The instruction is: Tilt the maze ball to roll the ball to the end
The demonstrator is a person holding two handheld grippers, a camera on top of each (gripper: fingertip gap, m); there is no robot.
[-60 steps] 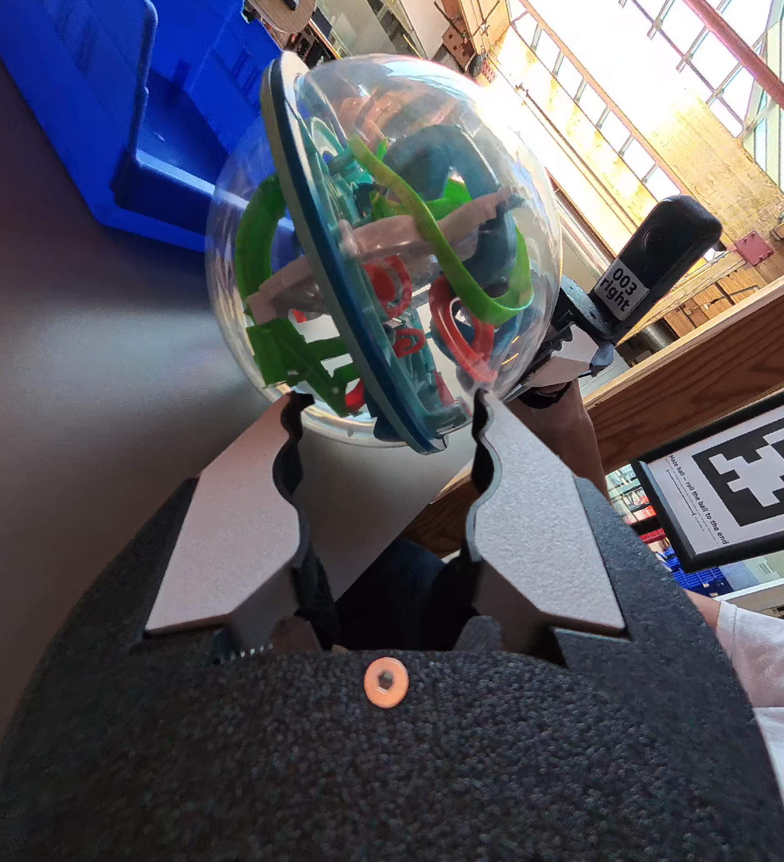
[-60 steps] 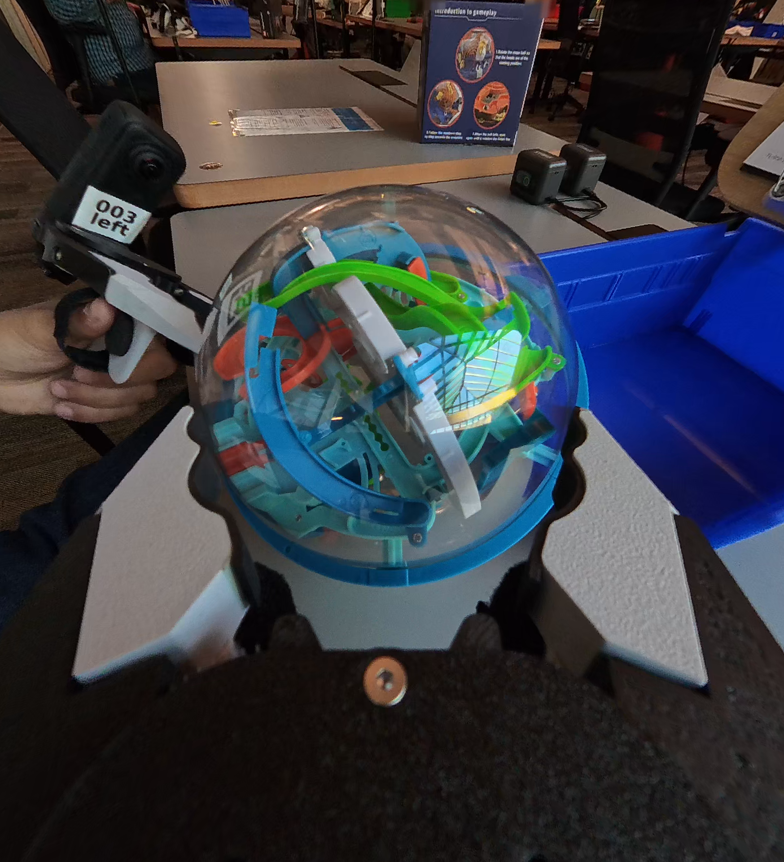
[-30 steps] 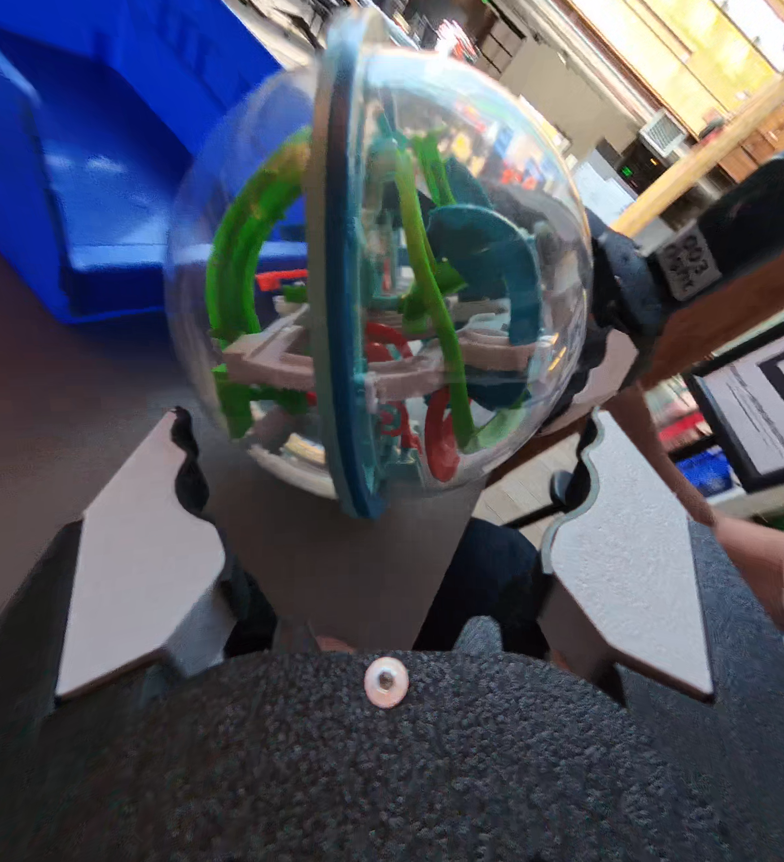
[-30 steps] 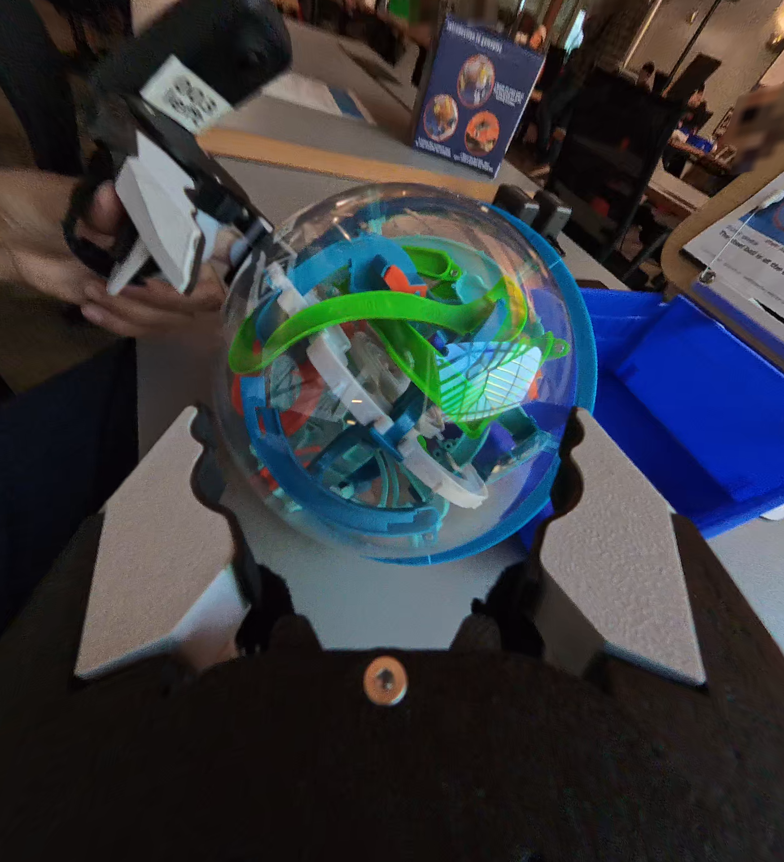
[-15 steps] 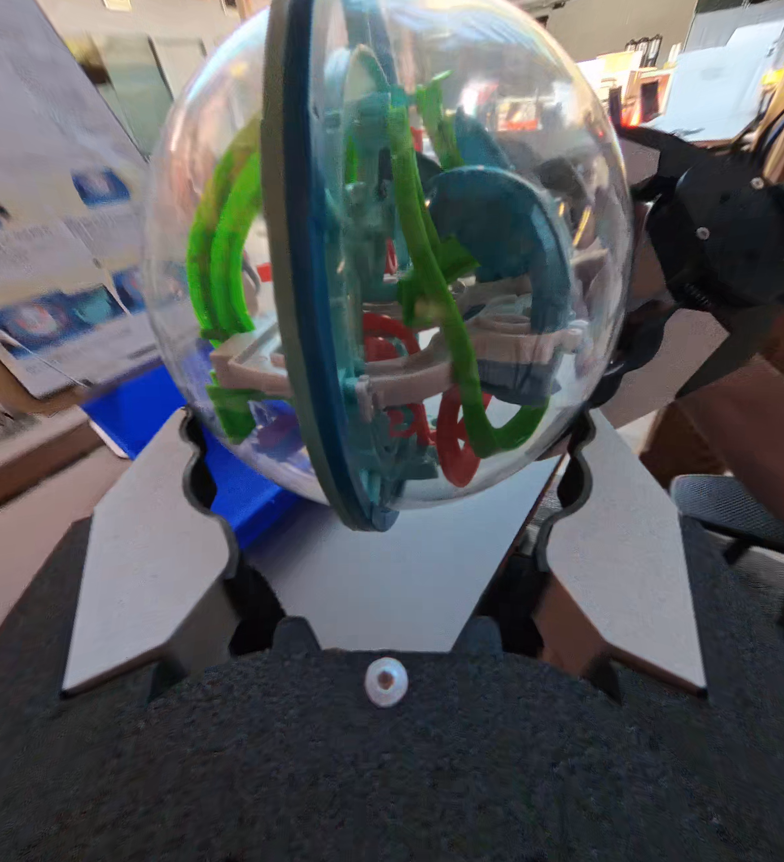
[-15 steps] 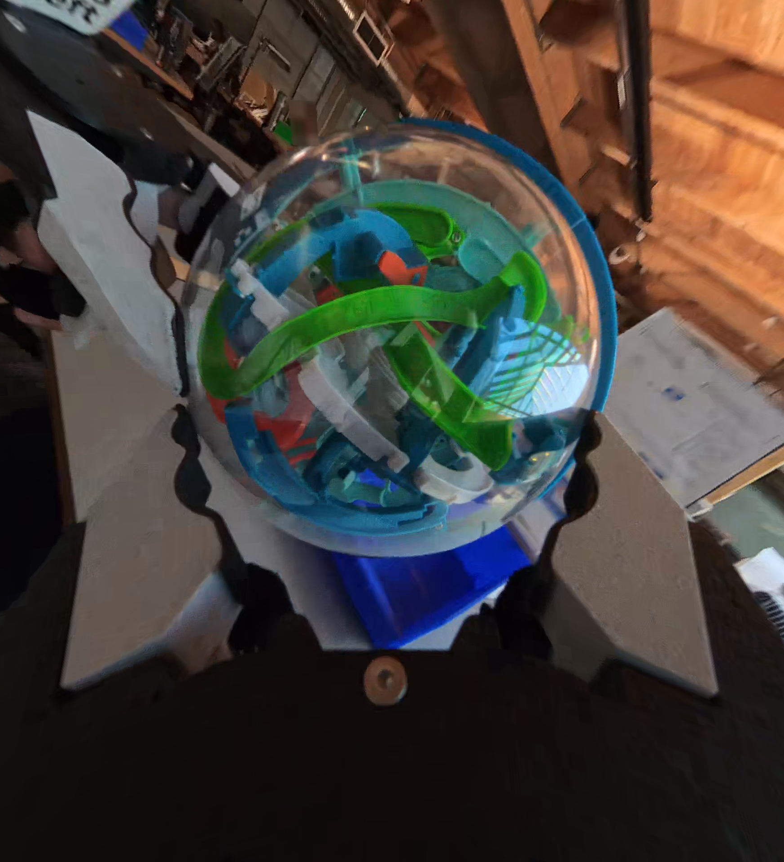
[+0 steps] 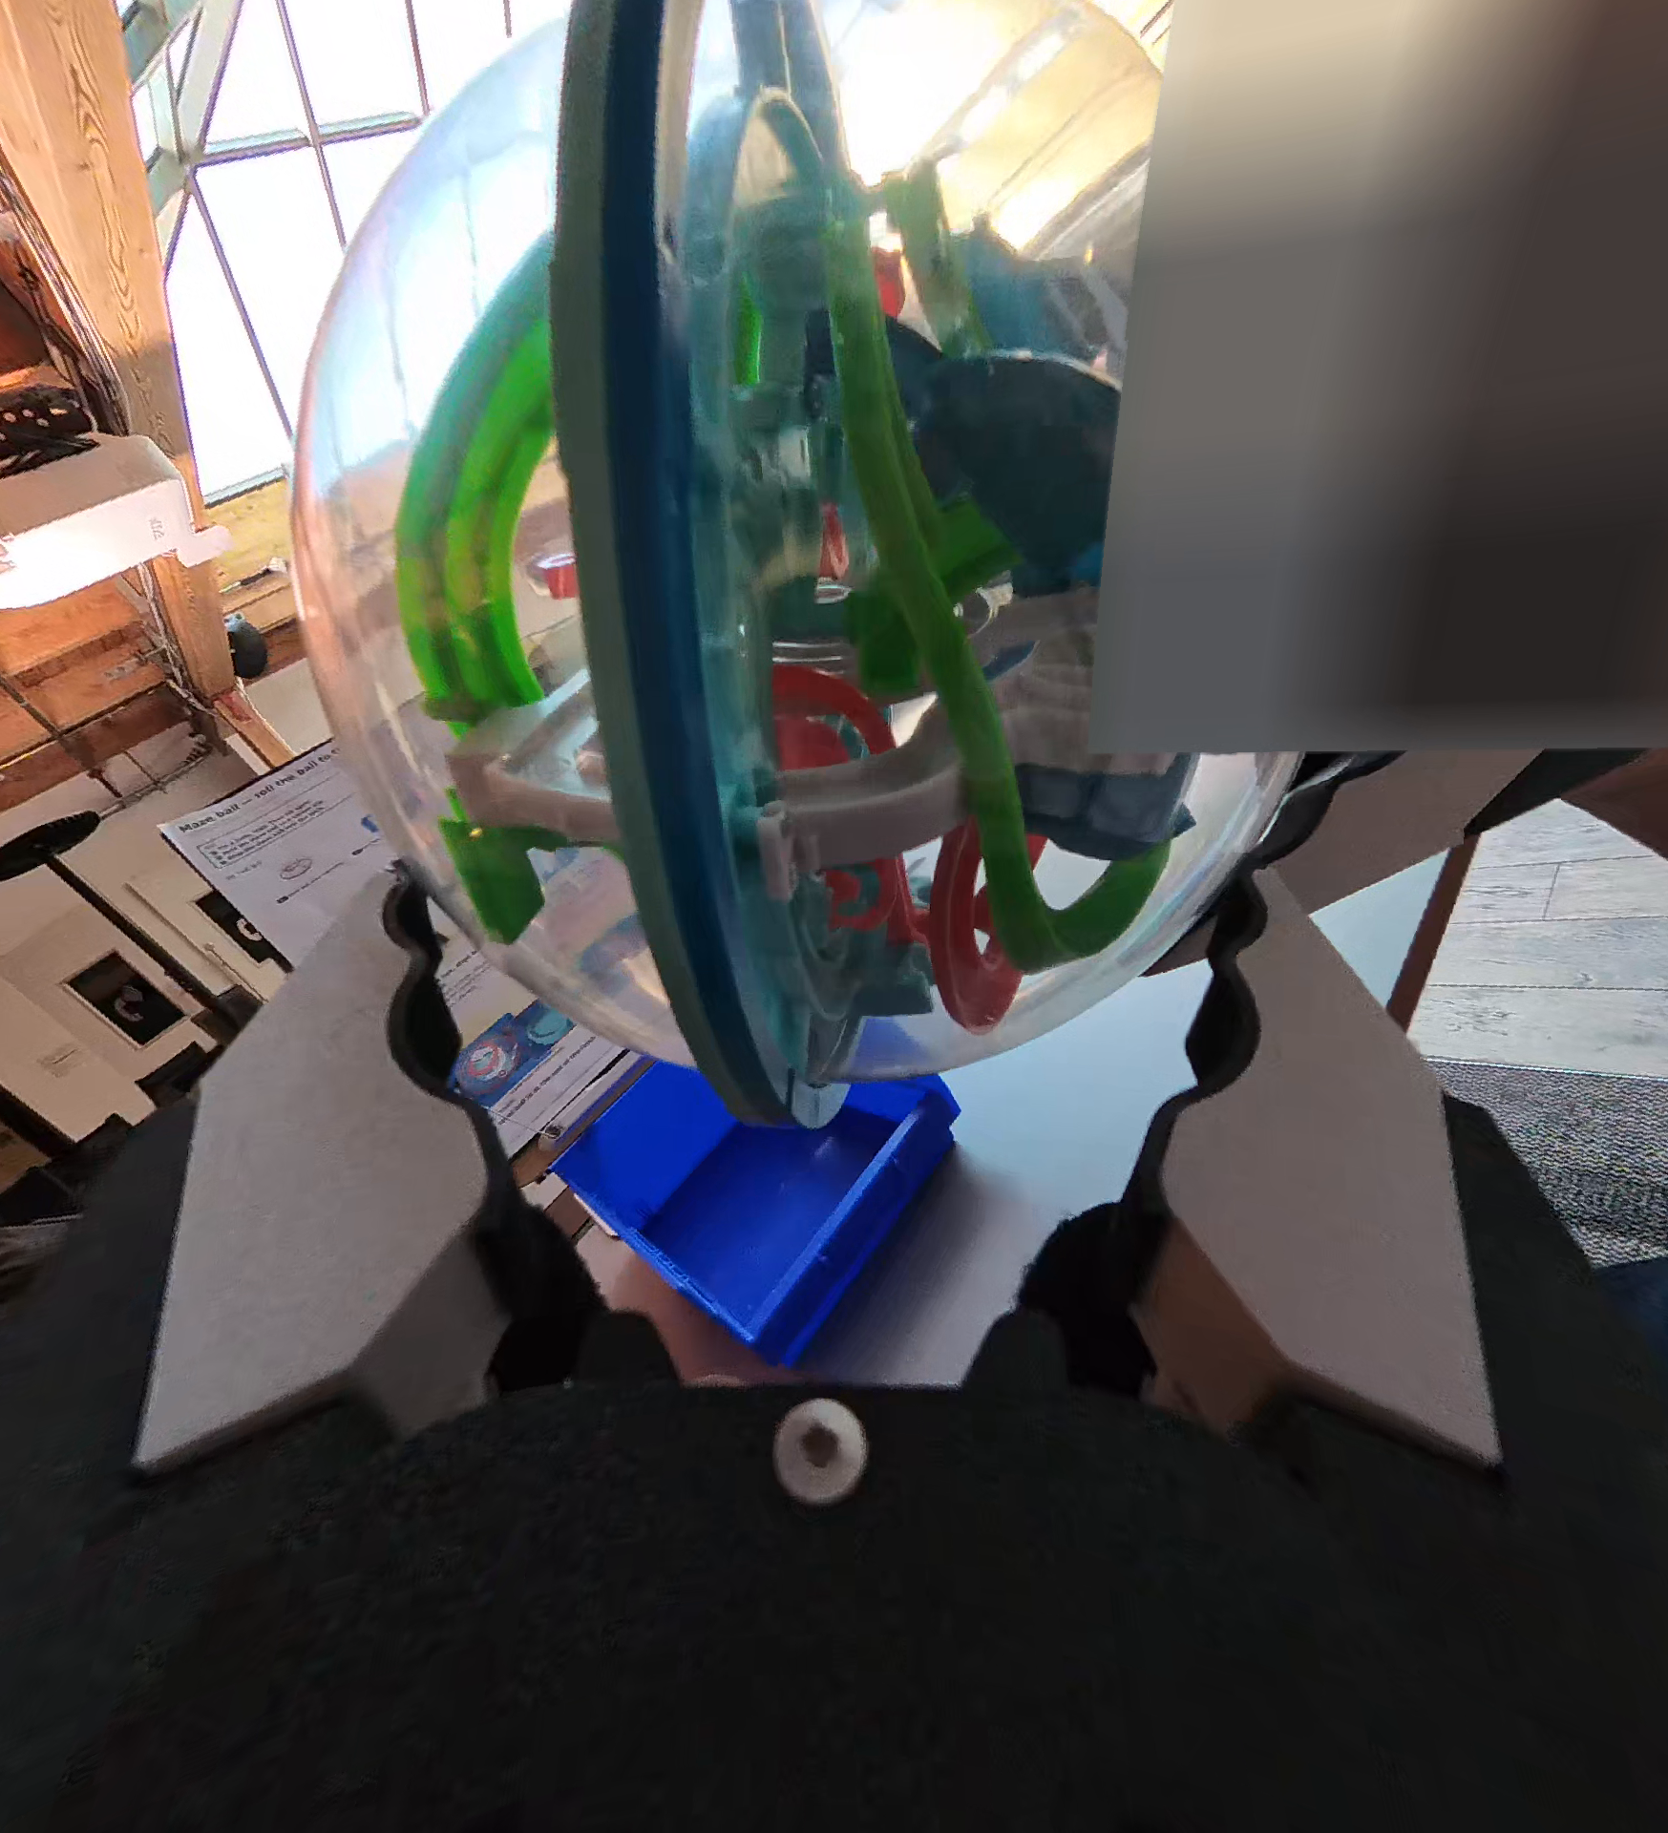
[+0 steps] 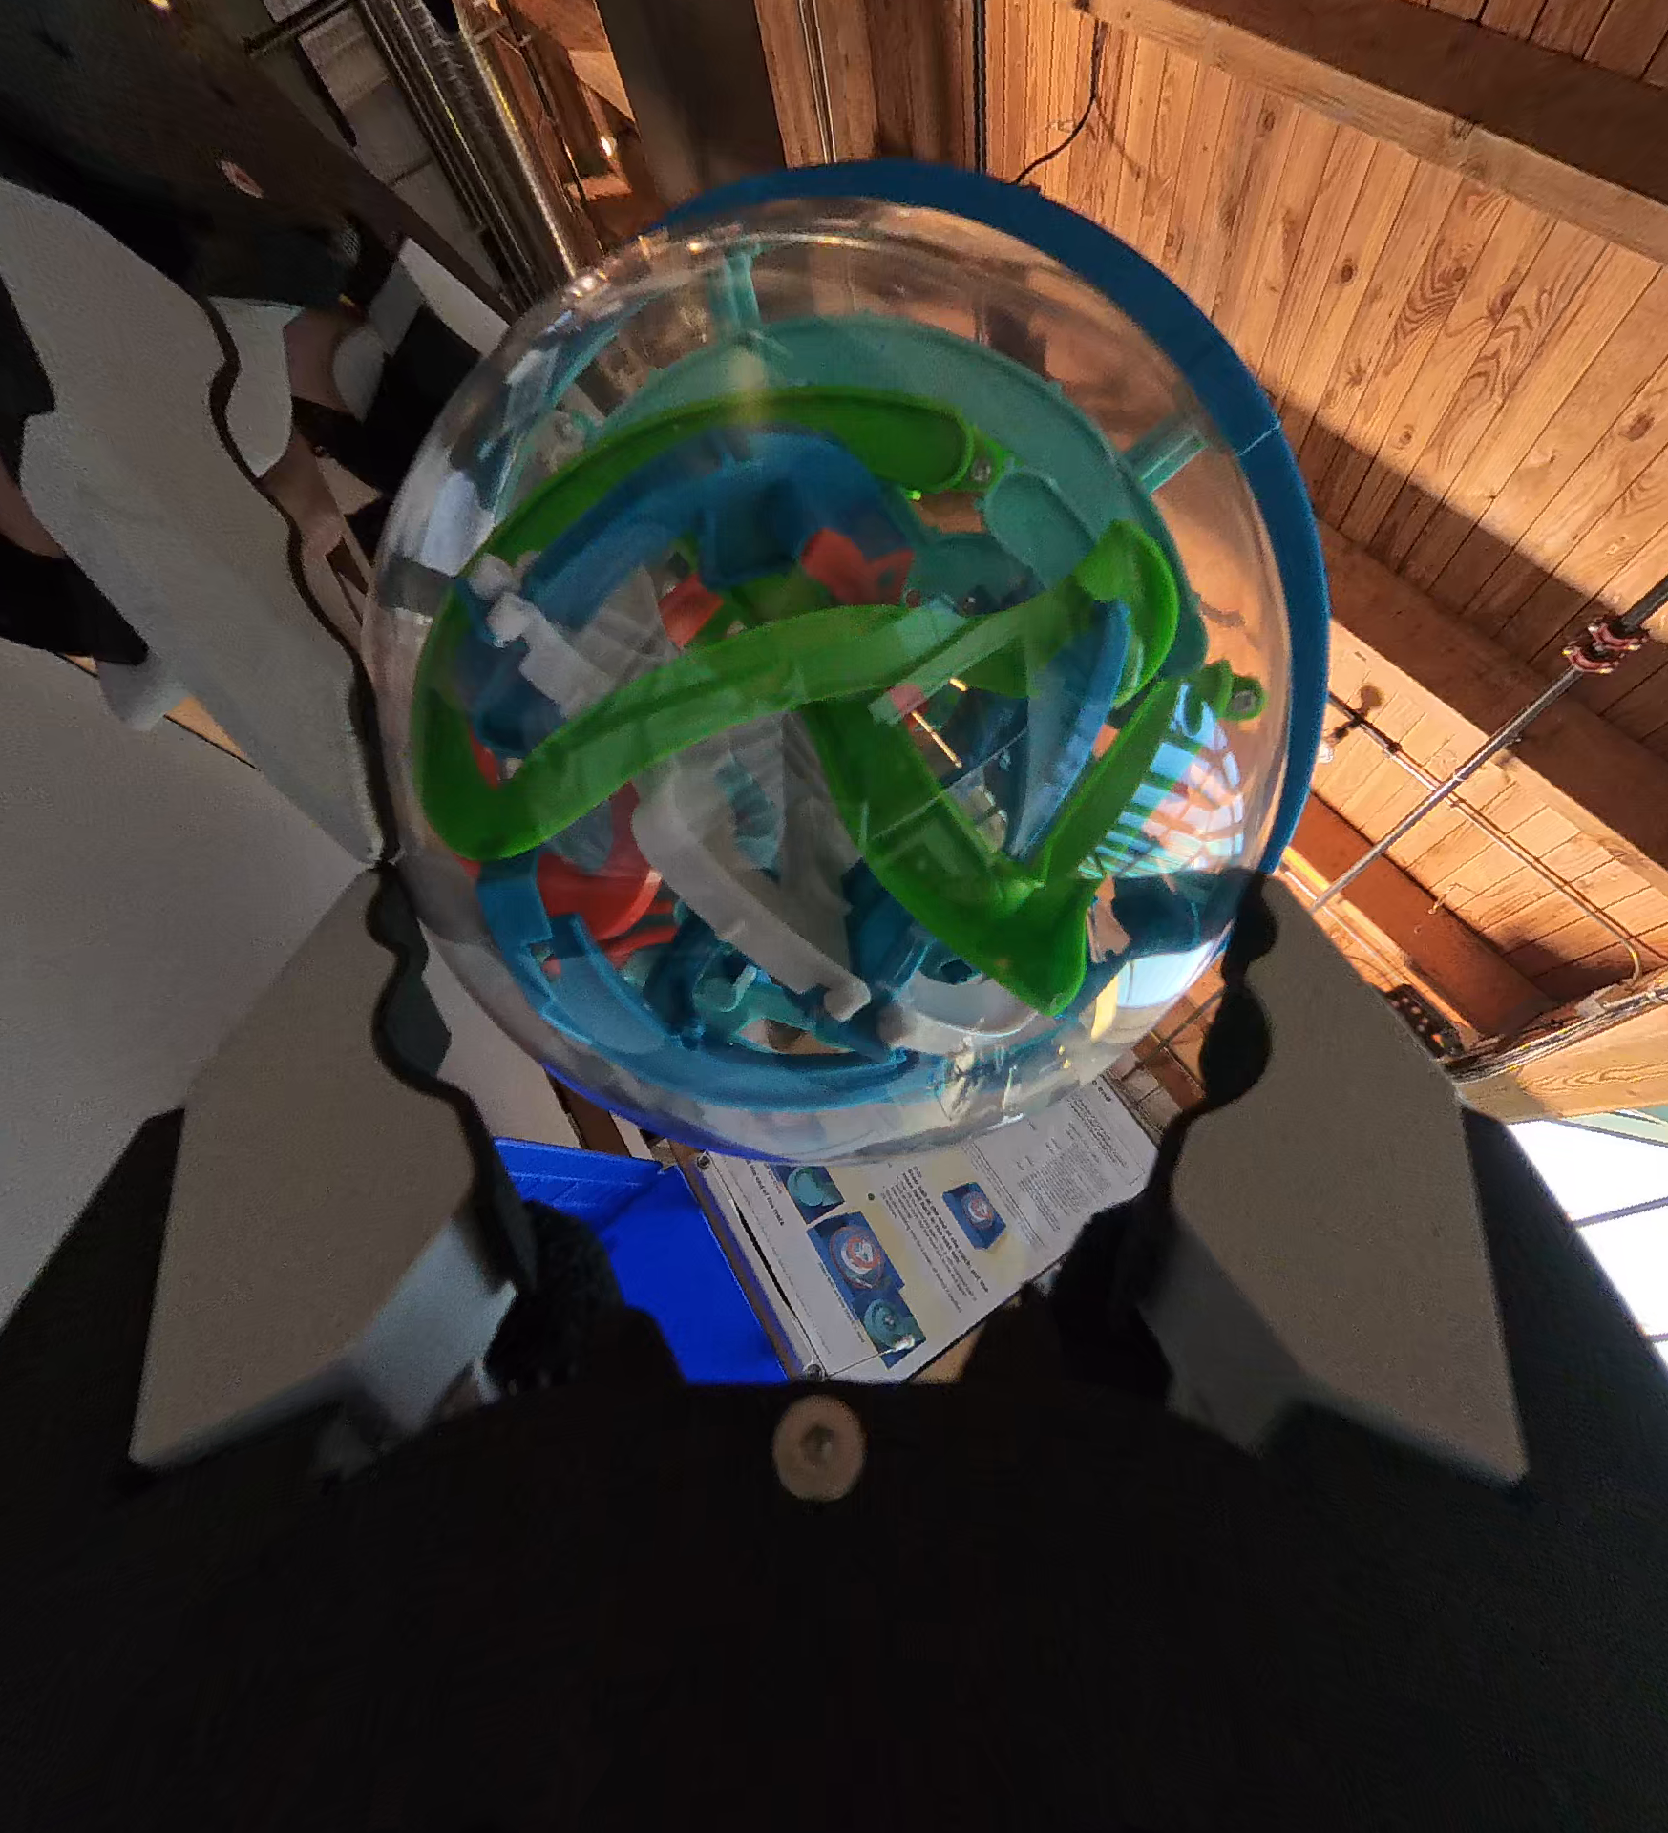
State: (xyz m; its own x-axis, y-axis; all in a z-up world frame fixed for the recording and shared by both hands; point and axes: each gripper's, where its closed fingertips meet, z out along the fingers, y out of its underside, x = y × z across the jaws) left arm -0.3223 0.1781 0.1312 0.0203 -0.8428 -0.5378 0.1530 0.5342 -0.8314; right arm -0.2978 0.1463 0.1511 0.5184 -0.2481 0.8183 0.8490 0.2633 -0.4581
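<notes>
The left gripper [image 7: 815,922] spreads its two flat grey fingers [image 7: 334,1141] wide, their black wavy pads pressed to the clear plastic maze ball [image 7: 770,595] at 9 and 3 o'clock. The right gripper [image 8: 815,922] clamps the same sphere, its grey fingers [image 8: 1306,1170] equally wide, pointing steeply upward.

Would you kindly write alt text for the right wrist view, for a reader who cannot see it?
A clear maze ball with green, blue, white and red tracks and a blue rim is held aloft between the right gripper's grey fingers. Behind it are a wooden ceiling, a blue bin and a printed sheet below.
</notes>
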